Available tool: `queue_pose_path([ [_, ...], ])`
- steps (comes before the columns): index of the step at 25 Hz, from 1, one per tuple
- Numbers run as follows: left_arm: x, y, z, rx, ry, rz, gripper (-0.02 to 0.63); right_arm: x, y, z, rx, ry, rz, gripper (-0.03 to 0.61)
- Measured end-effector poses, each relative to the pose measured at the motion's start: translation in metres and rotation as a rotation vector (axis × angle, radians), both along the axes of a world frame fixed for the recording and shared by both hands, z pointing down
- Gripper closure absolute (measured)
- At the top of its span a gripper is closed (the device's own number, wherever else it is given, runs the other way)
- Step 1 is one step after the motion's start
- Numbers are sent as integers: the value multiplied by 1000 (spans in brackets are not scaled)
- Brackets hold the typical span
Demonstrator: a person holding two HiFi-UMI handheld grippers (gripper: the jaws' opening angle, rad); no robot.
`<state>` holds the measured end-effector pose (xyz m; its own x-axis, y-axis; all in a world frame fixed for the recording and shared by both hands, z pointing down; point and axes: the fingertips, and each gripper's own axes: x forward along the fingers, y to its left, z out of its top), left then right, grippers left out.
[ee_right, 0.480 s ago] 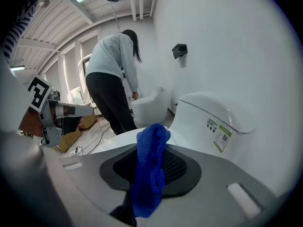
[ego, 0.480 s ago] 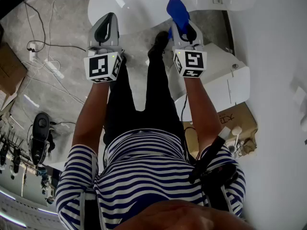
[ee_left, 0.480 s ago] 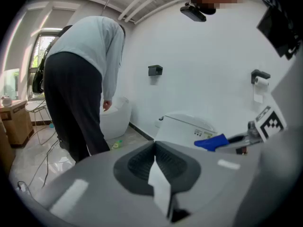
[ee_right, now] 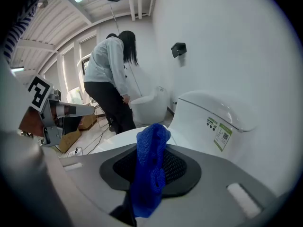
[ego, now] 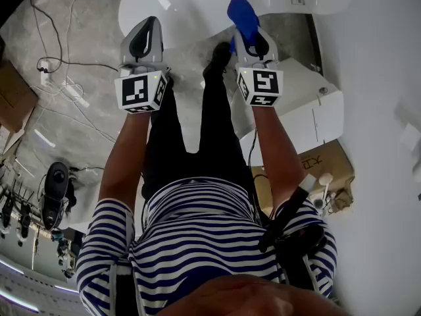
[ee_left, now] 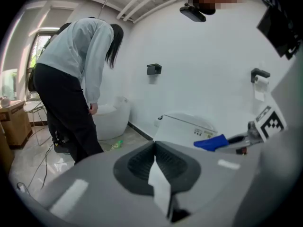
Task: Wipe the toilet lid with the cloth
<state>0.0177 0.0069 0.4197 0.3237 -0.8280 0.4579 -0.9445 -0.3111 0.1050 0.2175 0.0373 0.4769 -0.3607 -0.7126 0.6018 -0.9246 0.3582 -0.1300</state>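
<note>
While right tongs [ee_right: 154, 167] clamp cloth [ee_right: 152, 143], toilet label [ee_right: 222, 137] print illegible.

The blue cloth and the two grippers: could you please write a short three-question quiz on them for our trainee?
1. True or false: the left gripper has its jaws wide apart.
2. Multiple choice: the blue cloth is A) clamped in the right gripper, B) spread on the floor, C) hung on the wall.
3. Short answer: what colour is the toilet lid?
Key: 1 false, the jaws are together with nothing between them; 2 A; 3 white.
</note>
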Motion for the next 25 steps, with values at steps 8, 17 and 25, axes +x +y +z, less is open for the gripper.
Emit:
queue_pose_path([
  [8, 1, -1, 15, -10, 3, 4, 612, 3, -9, 19, 15, 17, -1, 463],
  [17, 7, 12, 35, -33, 10, 29, 612, 27, -37, 92, -3, 90, 23, 463],
  [25, -6, 22, 44, -42, 2, 20, 612, 33, -59, 134, -25, 157, -14, 462],
])
